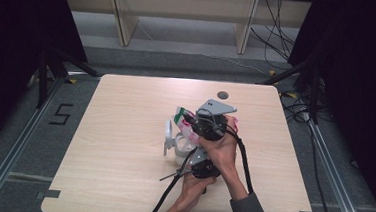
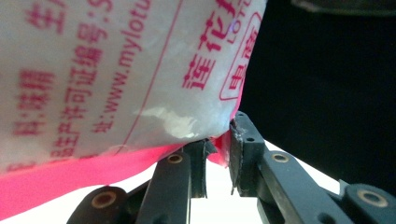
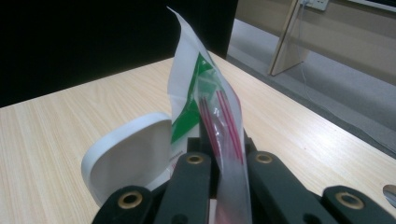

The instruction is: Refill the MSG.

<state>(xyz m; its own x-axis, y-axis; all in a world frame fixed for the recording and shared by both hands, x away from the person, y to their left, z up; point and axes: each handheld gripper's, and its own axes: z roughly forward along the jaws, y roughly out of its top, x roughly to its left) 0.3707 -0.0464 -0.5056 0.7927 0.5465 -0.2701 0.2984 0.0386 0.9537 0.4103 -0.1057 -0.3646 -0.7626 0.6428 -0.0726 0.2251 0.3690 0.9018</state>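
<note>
Near the centre of the high view, slightly right of middle, a person is holding a plastic bag (image 1: 187,123) above a white container (image 1: 180,150) that is standing on the wooden table (image 1: 124,131) with its lid (image 1: 167,137) flipped up at the left. Both hands are crowding the same spot, the right gripper (image 1: 201,123) above and the left gripper (image 1: 195,159) just below it in the frame.

At the bottom centre of the right gripper view, the black jaws are pressing together on the clear, red-striped edge of the bag (image 3: 224,140), with the lid (image 3: 130,158) sitting just to the left. At the lower middle of the left gripper view, the jaws are pinching the pink corner seam of the bag (image 2: 116,84), whose white face with red print is occupying the upper left.

Risks, as judged from this position:
- The left grip is catching only a thin corner; a pull could be slipping the film free or tearing the seam.
- The bag is hanging close over the container; a jerk could be spilling contents beside the rim or knocking the container over.
- The trailing cables are lying near the container and could be snagging it
</note>
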